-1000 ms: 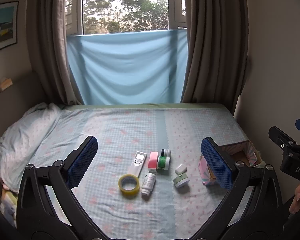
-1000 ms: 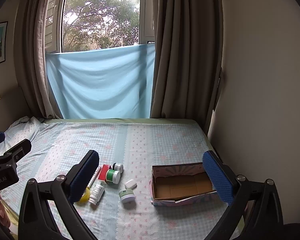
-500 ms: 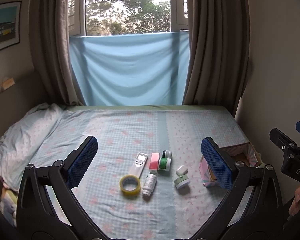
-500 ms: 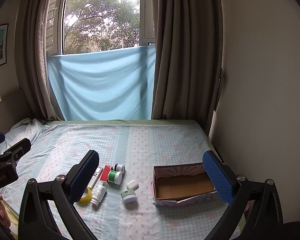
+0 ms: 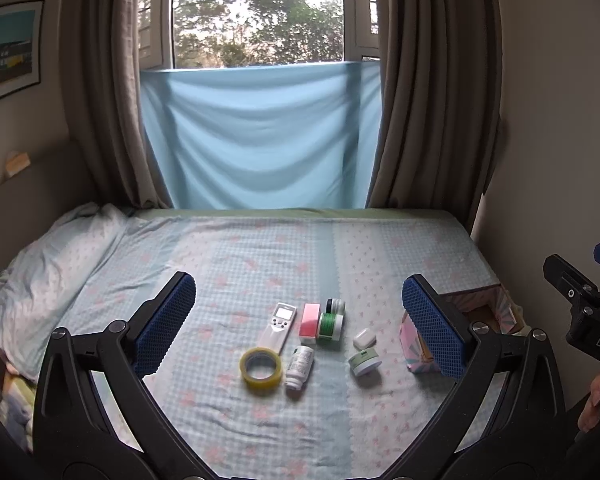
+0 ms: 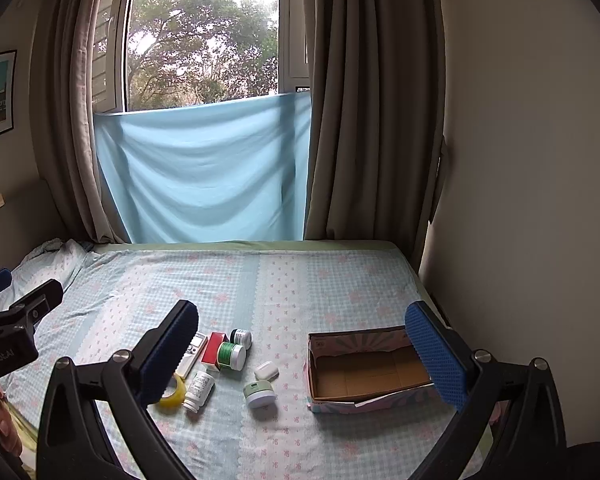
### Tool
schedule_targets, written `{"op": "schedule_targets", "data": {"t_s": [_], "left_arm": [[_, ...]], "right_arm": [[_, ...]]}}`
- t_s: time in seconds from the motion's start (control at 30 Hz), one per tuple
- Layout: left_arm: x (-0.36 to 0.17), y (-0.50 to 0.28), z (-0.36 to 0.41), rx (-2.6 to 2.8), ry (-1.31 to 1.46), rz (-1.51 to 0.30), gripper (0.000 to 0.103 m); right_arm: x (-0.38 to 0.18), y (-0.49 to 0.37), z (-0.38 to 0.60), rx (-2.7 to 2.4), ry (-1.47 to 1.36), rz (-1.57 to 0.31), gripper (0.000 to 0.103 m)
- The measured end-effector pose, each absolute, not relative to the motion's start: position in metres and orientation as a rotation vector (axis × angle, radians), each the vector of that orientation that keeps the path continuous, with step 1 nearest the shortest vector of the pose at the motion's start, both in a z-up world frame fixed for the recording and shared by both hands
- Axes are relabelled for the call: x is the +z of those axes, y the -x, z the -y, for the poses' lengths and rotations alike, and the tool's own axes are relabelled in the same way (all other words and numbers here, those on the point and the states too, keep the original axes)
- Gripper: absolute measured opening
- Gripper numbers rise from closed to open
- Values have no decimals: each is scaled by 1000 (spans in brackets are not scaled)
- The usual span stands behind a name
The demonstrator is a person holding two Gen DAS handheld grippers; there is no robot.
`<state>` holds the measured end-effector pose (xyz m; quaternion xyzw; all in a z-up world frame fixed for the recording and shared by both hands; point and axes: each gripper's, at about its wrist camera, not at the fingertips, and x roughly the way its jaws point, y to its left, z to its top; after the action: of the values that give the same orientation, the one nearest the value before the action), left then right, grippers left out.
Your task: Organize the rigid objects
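Note:
Several small objects lie on the bed: a yellow tape roll (image 5: 261, 369), a white pill bottle (image 5: 299, 366), a white remote (image 5: 279, 324), a pink-red box (image 5: 310, 319), a green-lidded jar (image 5: 330, 326), a dark-lidded jar (image 5: 335, 305), a white earbud case (image 5: 365, 338) and a pale green jar (image 5: 364, 362). An open, empty cardboard box (image 6: 364, 370) sits to their right. My left gripper (image 5: 300, 330) is open and empty above the objects. My right gripper (image 6: 304, 354) is open and empty, held above the bed.
The bed (image 5: 260, 256) has a checked floral sheet, with a pillow (image 5: 52, 264) at the left. Curtains and a blue cloth (image 5: 256, 136) hang at the window behind. A wall (image 6: 532, 160) runs close along the bed's right side.
Both views have tilted up slightly, so the objects and box sit a little lower in frame. Nothing on the bed has moved and both grippers stay open.

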<state>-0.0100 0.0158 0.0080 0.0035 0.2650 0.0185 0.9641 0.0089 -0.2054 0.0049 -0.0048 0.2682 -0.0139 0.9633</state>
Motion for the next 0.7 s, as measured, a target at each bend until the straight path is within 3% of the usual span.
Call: {"op": "schedule_targets", "data": {"t_s": [0.7], "left_arm": [[8, -1, -23, 58, -4, -553, 103]], "right_arm": [[8, -15, 205, -6, -14, -537, 103]]}}
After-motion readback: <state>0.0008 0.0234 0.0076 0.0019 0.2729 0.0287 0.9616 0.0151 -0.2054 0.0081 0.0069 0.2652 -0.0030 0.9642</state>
